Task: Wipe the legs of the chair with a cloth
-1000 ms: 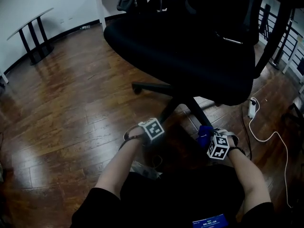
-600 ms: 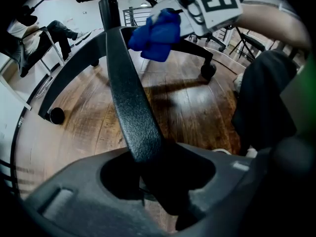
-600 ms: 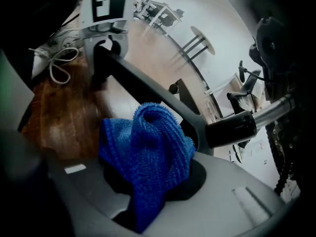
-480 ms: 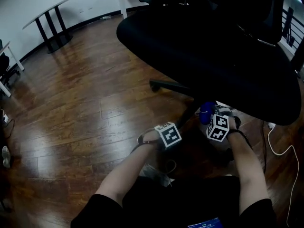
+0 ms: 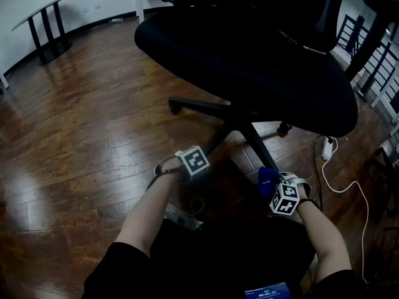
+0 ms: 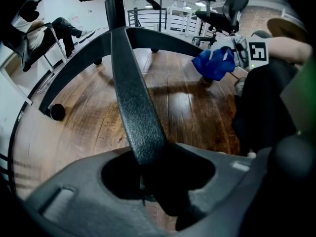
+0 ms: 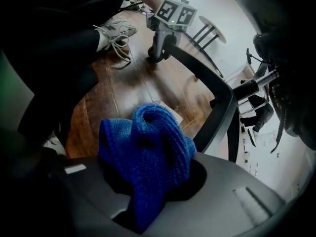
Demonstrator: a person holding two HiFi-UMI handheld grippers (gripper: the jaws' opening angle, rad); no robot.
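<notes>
A black office chair (image 5: 249, 55) stands over me, its star base spread on the wood floor. My left gripper (image 5: 196, 161) is shut on one base leg (image 6: 131, 98) near its outer end; that leg runs from the hub down into the jaws (image 6: 148, 177). To the right, my right gripper (image 5: 277, 189) is shut on a bunched blue cloth (image 5: 268, 178), held beside the neighbouring leg (image 5: 259, 148). In the right gripper view the cloth (image 7: 148, 147) fills the jaws (image 7: 148, 181), with that leg (image 7: 219, 107) just past it and the left gripper (image 7: 157, 48) beyond.
A white power strip (image 5: 329, 145) with a cable trailing off lies on the floor at the right. A shoe (image 5: 181, 215) is under my left arm. A curved table (image 5: 47, 17) stands at the far left, a railing (image 5: 374, 61) at the right.
The right gripper with the cloth slid up the leg toward the hub, then came back down toward the leg's outer end. The left gripper kept its hold on its leg.
</notes>
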